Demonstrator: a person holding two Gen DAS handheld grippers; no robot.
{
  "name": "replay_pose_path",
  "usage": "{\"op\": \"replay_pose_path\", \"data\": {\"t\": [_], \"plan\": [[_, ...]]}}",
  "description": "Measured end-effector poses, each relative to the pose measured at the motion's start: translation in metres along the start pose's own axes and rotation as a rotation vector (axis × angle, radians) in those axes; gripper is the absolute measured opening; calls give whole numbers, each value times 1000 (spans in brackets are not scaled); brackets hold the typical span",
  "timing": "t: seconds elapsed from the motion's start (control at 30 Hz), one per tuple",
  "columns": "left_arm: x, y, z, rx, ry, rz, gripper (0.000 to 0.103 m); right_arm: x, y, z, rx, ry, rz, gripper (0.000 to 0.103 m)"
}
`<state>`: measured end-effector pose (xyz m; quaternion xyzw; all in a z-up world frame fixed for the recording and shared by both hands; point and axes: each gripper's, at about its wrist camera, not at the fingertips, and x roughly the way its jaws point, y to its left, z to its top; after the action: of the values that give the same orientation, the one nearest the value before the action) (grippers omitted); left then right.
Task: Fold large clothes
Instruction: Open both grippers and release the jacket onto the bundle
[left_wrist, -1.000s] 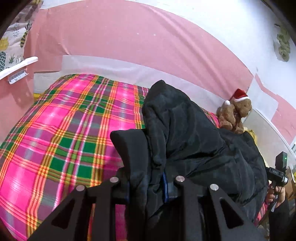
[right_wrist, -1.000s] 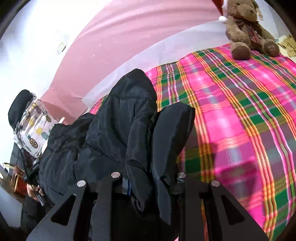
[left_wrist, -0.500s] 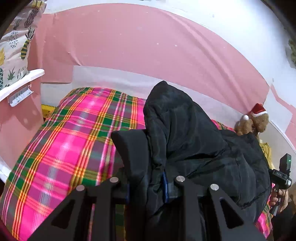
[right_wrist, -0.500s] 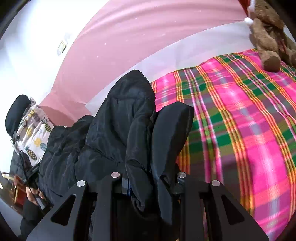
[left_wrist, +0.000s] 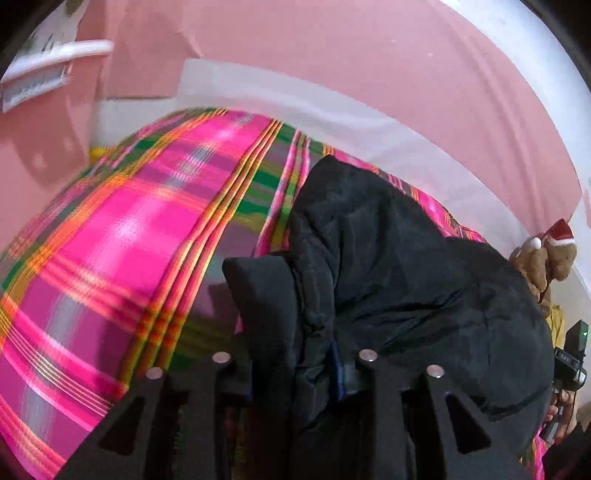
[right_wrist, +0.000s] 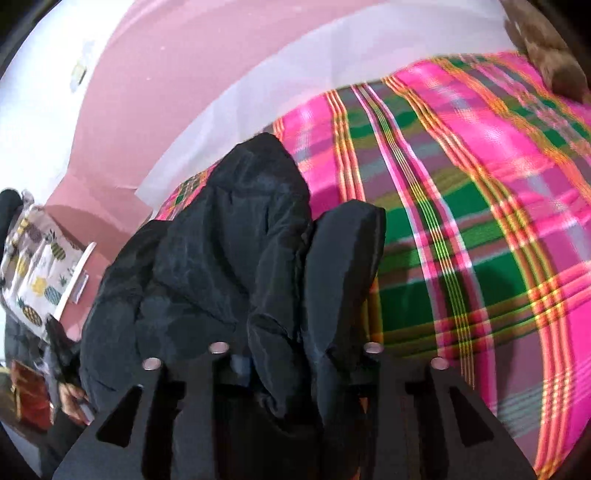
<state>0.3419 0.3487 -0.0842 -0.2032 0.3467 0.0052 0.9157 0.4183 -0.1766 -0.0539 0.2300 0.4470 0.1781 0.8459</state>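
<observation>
Plaid bedspread (left_wrist: 122, 236), glossy pink and green, spreads beneath; a teddy bear (left_wrist: 543, 262) in a Santa hat sits at its far edge. Puffy black quilted jacket (left_wrist: 399, 266) lies between both opening jaws, left gripper (left_wrist: 295, 369) and right gripper (right_wrist: 295, 358), blocking each view.

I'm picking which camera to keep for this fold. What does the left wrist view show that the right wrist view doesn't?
Only the left wrist view shows the teddy bear's face and red Santa hat, plus the right gripper.

Only the right wrist view shows the pineapple-print fabric.

Both show the black padded jacket bunched between opening jaws, the pink plaid bedcover and the pink wall.
</observation>
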Motion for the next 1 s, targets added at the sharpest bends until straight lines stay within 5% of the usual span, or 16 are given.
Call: {"op": "replay_pose_path", "data": {"t": [0.13,0.5,0.67,0.8,1.0], "plan": [[-9,12,-2,-51,5,-18,47,-7,-6,-1,24,9,-26,60],[-98,-19,1,5,-127,121,46,-81,59,-14,-174,-133,-185,60],[-76,-68,-13,118,-68,94,46,-44,82,-29,-259,-59,-222,60],[-28,-89,-23,193,10,168,47,-11,81,-33,-302,-6,-288,60],[-9,-96,-27,229,6,214,47,5,75,-37,-313,22,-312,62]]}}
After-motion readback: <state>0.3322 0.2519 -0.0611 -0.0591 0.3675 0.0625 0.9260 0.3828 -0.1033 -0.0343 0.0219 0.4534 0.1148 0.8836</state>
